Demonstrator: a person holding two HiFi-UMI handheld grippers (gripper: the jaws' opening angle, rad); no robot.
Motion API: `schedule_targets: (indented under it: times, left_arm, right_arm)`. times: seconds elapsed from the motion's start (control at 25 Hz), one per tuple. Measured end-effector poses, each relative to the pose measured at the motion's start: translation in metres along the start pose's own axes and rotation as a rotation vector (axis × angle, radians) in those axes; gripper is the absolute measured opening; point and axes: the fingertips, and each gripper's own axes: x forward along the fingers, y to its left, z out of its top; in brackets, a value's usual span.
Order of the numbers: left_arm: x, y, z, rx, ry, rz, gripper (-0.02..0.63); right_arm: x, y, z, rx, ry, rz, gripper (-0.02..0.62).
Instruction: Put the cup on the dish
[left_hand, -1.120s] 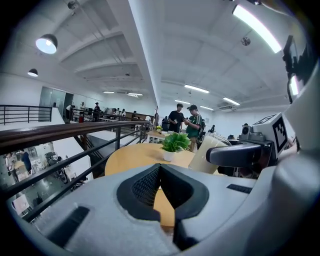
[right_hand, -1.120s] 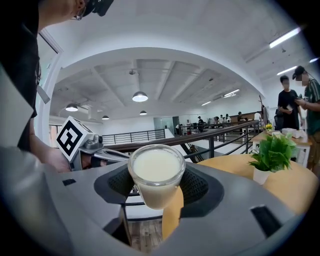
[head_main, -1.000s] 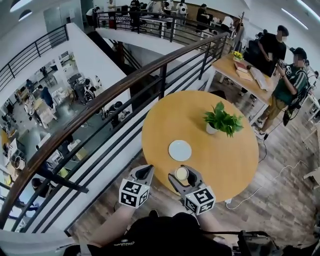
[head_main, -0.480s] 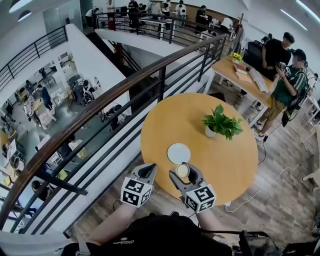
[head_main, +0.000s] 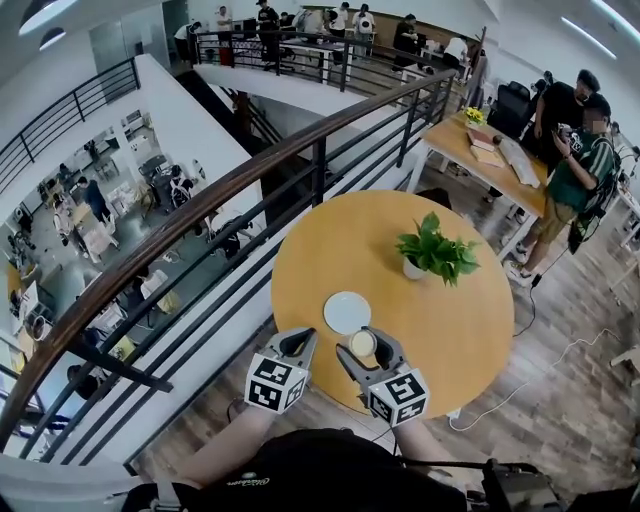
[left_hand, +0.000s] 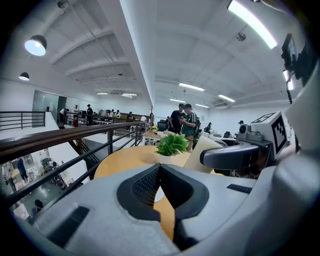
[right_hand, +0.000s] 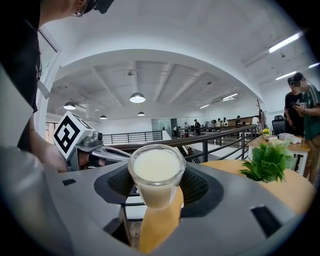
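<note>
The dark padded fingers (right_hand: 200, 187) of the right gripper (right_hand: 156, 186) stand wide and press on both sides of a clear glass cup (right_hand: 156, 172), which is upright and filled almost to the rim with a milky white liquid. The pads cover the cup's lower walls, and no view shows whether its base touches anything. The left gripper (left_hand: 161, 187) has its fingers (left_hand: 142, 186) drawn together until the tips meet, with nothing between them. A pale sliver shows through the slit below the tips, too small to make out. From the head view, the cup sits just beside a white round dish (head_main: 347, 312), on the side nearest the person and not on the dish. The dish is bare and shows plainly only in that view. It lies on a round yellow wooden bench (head_main: 470, 320). Beyond the dish, towards the far side, stands a leafy green plant in a white pot (head_main: 435, 252); in the right gripper view the pot is cut off behind the gripper body. Each gripper view also catches the other gripper's marker cube (right_hand: 70, 134). A dark metal railing with a brown handrail (head_main: 200, 200) curves past the dish's left, and people (head_main: 575, 150) stand at a far desk, too small for detail.
</note>
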Motion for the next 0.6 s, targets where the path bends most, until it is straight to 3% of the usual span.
schedule_targets:
  times: [0.6]
  left_arm:
    - [0.018,-0.004,-0.019,-0.027,0.061,0.032,-0.005]
  right_arm:
    - [0.001,-0.021,-0.021,0.033,0.053,0.019,0.259]
